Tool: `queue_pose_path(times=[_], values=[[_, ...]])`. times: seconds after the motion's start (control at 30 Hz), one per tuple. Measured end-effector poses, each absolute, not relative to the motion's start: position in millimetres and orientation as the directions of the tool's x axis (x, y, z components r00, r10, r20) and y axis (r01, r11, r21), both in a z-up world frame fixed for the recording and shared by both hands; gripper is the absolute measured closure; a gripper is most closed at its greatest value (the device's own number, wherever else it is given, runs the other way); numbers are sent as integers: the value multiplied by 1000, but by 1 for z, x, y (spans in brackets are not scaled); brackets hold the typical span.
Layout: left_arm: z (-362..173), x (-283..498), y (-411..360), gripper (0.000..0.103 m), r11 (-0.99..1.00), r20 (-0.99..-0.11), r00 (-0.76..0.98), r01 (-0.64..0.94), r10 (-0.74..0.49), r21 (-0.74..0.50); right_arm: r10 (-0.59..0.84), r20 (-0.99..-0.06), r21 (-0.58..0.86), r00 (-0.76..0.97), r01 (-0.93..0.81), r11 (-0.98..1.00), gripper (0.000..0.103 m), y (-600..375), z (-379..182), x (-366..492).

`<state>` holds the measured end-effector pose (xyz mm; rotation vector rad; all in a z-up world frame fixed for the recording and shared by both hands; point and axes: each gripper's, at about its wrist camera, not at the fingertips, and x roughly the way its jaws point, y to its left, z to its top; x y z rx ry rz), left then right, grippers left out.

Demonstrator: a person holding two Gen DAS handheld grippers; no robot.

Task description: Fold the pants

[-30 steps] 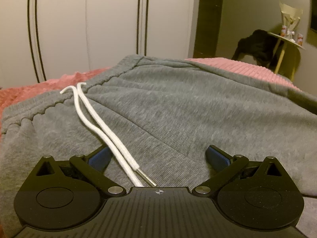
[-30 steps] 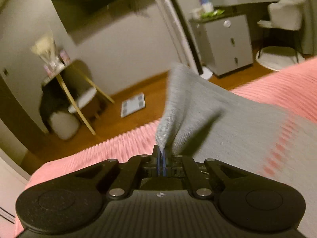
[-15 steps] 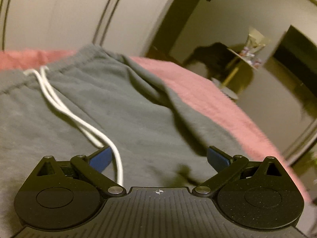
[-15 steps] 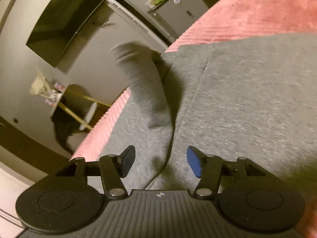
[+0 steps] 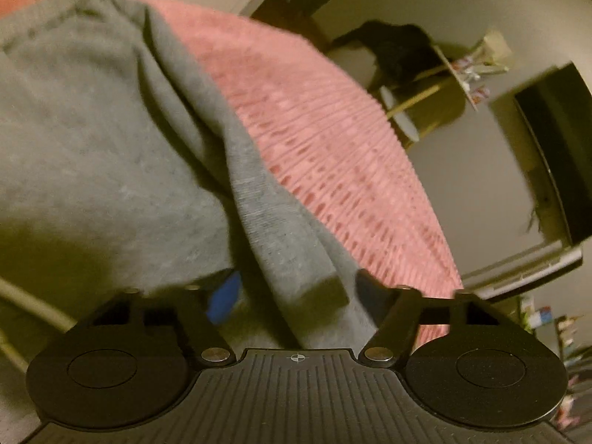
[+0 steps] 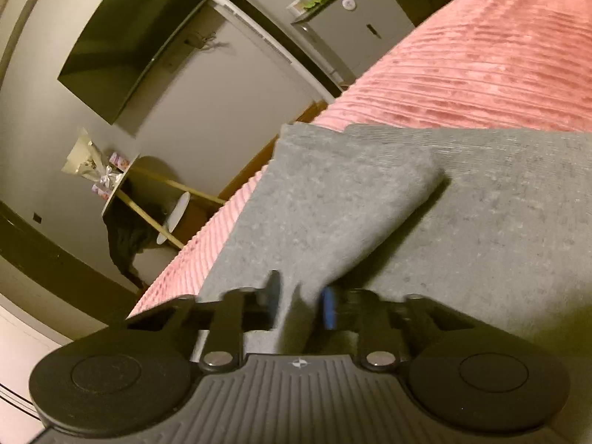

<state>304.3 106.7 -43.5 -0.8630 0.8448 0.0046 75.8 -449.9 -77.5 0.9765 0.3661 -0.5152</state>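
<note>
Grey sweatpants (image 5: 92,140) lie on a pink ribbed bedspread (image 5: 333,140). In the left wrist view my left gripper (image 5: 296,292) is open, its jaws on either side of a folded edge of the pants (image 5: 292,248). In the right wrist view the pants (image 6: 499,222) show a leg folded over (image 6: 333,199) on top. My right gripper (image 6: 301,301) has its jaws narrowed around a fold of grey fabric, with a small gap still showing. The drawstring is a blurred pale strip at the left edge (image 5: 33,307).
The bedspread (image 6: 481,66) drops off at its edge toward a wood floor. Beyond stand a small round side table (image 6: 122,185) with dark clothing under it, a wall-mounted dark screen (image 6: 122,48) and a grey cabinet (image 6: 362,29).
My right gripper let go of the lifted pant leg, which now lies folded over, then narrowed onto a fold. My left gripper swung right from the drawstring to the pants' side edge.
</note>
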Motion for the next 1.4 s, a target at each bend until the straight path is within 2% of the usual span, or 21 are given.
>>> queue_pose_path(times=[0.03,0.07,0.13,0.17,0.2,0.23,0.27,0.3,0.37,0.53,0.6,0.7,0.8,0.87,0.9,0.93,1.0,1.07,1.1,1.23,1.4], values=[[-46,308,106,51,663,-655,683,-330,-323,-671,-245,-515,685,821,566,458,90,-453,-79,75],[-47,312,107,69,660,-655,680,-330,-330,-675,-242,-515,683,822,565,463,89,-455,-80,74],[-45,311,104,86,646,-645,676,-321,-356,-693,-240,-512,689,825,561,458,87,-458,-81,72],[-42,310,104,89,642,-641,680,-320,-357,-697,-236,-509,699,828,557,447,80,-460,-82,71],[-39,308,105,91,644,-636,687,-317,-351,-697,-228,-503,715,834,550,432,79,-463,-82,72],[-35,306,105,92,647,-633,693,-312,-346,-695,-220,-499,733,838,543,409,80,-467,-83,73],[-27,300,101,92,649,-626,701,-306,-342,-696,-211,-500,740,840,541,399,85,-468,-83,74],[-19,293,101,92,652,-612,713,-290,-341,-700,-207,-504,739,839,543,399,98,-470,-80,76],[-1,276,101,93,674,-586,737,-246,-337,-697,-216,-505,718,836,545,433,98,-469,-64,75],[50,188,100,93,733,-488,812,-114,-320,-670,-255,-368,711,894,448,542,98,-465,-9,35],[55,143,97,93,756,-474,822,-83,-317,-649,-279,-332,689,901,434,581,98,-463,6,10],[39,84,90,93,755,-501,811,-118,-302,-645,-319,-337,610,886,463,643,98,-457,12,-25],[5,47,80,93,766,-602,751,-209,-273,-608,-348,-417,558,840,539,631,98,-457,-8,-48],[-14,41,74,88,793,-673,697,-252,-249,-554,-358,-493,547,793,602,581,98,-462,-27,-52],[-19,42,76,88,791,-692,681,-276,-240,-546,-359,-527,540,771,629,559,98,-464,-37,-53],[-19,44,80,83,777,-695,680,-300,-233,-553,-359,-560,531,746,657,536,96,-465,-44,-52],[-13,48,95,68,762,-678,717,-347,-160,-547,-339,-582,541,739,663,518,93,-465,-57,-52],[-8,58,108,30,769,-674,736,-390,-70,-506,-298,-584,577,755,644,502,91,-466,-64,-54],[-7,66,115,26,770,-674,738,-407,-40,-491,-285,-580,590,763,635,500,87,-465,-64,-51],[-11,93,147,26,719,-705,705,-531,80,-449,-235,-566,642,790,601,476,85,-470,-72,-48],[-14,89,173,31,623,-704,707,-584,76,-520,-217,-560,656,799,588,473,85,-470,-75,-45]])
